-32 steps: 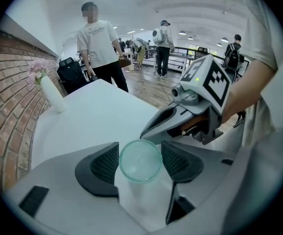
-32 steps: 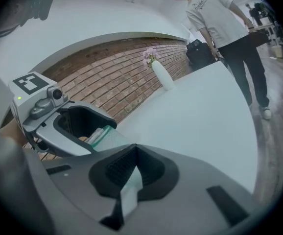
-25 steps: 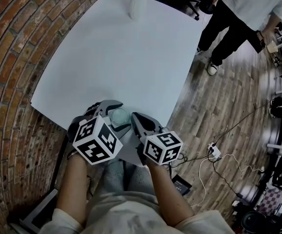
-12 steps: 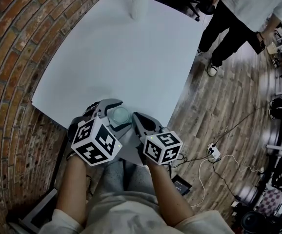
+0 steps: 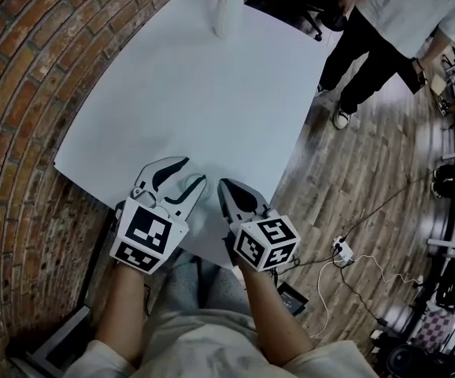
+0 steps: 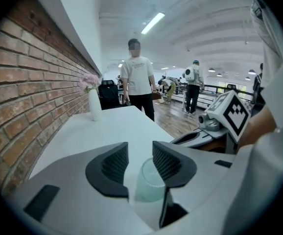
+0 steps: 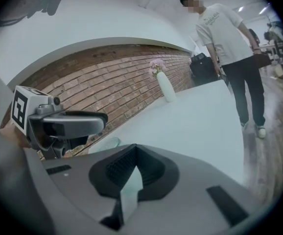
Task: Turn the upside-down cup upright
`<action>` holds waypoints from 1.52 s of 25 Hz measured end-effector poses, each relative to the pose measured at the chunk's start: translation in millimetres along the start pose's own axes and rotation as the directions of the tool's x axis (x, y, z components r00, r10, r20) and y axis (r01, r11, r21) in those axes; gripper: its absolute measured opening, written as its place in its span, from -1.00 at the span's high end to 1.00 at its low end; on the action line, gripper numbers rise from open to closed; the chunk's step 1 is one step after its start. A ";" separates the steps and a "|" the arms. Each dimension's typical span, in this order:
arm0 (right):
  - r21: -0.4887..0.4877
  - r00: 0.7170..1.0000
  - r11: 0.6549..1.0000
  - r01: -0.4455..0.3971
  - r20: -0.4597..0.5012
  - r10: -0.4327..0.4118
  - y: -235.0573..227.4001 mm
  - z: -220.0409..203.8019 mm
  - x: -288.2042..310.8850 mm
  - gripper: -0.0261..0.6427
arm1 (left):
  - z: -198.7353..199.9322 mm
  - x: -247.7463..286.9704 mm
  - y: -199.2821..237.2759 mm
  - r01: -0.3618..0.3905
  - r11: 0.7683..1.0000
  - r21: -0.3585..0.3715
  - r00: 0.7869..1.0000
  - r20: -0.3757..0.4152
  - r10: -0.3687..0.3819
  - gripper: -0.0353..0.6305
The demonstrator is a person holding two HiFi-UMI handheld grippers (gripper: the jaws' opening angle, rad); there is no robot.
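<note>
Left gripper (image 6: 140, 153), lower centre of its view: the jaws, just closed further, are seen pinching the translucent cup (image 6: 150, 180) above the table's (image 5: 196, 77) near edge. The right gripper (image 7: 131, 168) is pressed together, empty. The grasp is judged made; turning upright and set-down remain.

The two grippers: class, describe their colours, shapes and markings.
The left gripper and right gripper both have pale grey, curved jaws lined with dark ribbed pads. Each carries a white cube printed with black square markers.
</note>
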State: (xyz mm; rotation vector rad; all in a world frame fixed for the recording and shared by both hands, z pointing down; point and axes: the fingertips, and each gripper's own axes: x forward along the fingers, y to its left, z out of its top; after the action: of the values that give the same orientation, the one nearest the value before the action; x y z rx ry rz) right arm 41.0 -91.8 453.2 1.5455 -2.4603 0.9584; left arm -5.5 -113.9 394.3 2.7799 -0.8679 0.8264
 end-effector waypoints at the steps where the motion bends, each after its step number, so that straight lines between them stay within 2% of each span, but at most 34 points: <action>1: -0.014 1.000 1.000 0.001 0.008 -0.001 2.1 5.0 -2.0 0.90 | 3.5 -3.0 2.2 -0.033 0.999 -0.015 0.999 0.021 0.033 0.51; 3: -0.041 1.000 0.999 0.001 0.026 0.000 8.4 15.3 -5.0 0.90 | 10.2 -10.7 7.1 -0.092 0.994 -0.051 0.994 0.059 0.095 0.75; 5: -0.072 0.999 0.997 0.001 0.047 0.002 15.7 26.2 -7.5 0.90 | 14.6 -17.7 12.8 -0.139 0.986 -0.096 0.985 0.087 0.147 0.87; 8: -0.122 0.997 0.992 0.010 0.076 0.000 24.9 41.9 -13.5 0.90 | 16.5 -25.8 17.5 -0.180 0.965 -0.189 0.971 0.121 0.205 0.87; 10: -0.152 0.995 0.988 0.014 0.096 0.001 32.6 51.9 -17.0 0.90 | 18.8 -34.6 18.1 -0.206 0.952 -0.225 0.960 0.140 0.241 0.87; 18: -0.277 0.976 0.961 0.015 0.214 0.046 85.9 102.0 -43.9 0.90 | 60.5 -79.6 4.9 -0.294 0.927 -0.235 0.904 0.245 0.349 0.87; 23: -0.342 0.959 0.940 0.021 0.274 0.078 121.3 128.5 -74.8 0.90 | 88.3 -114.7 -5.0 -0.324 0.918 -0.229 0.871 0.308 0.384 0.87; 27: -0.355 0.948 0.934 0.028 0.305 0.088 135.8 141.8 -102.5 0.90 | 96.8 -133.8 -22.9 -0.311 0.925 -0.218 0.873 0.319 0.369 0.87; 32: -0.389 0.942 0.921 0.029 0.319 0.106 154.6 149.0 -128.8 0.90 | 109.3 -159.5 -43.7 -0.329 0.926 -0.183 0.855 0.359 0.375 0.87; 38: -0.451 0.939 0.892 0.023 0.315 0.135 179.9 144.0 -145.7 0.90 | 114.4 -170.5 -64.9 -0.325 0.931 -0.167 0.852 0.375 0.365 0.87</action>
State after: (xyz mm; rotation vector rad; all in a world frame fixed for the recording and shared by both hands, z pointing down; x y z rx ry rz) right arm -2.6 -2.9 199.2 1.5749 -2.6970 0.0912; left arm -33.3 -5.6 210.2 2.7866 -1.4672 0.2248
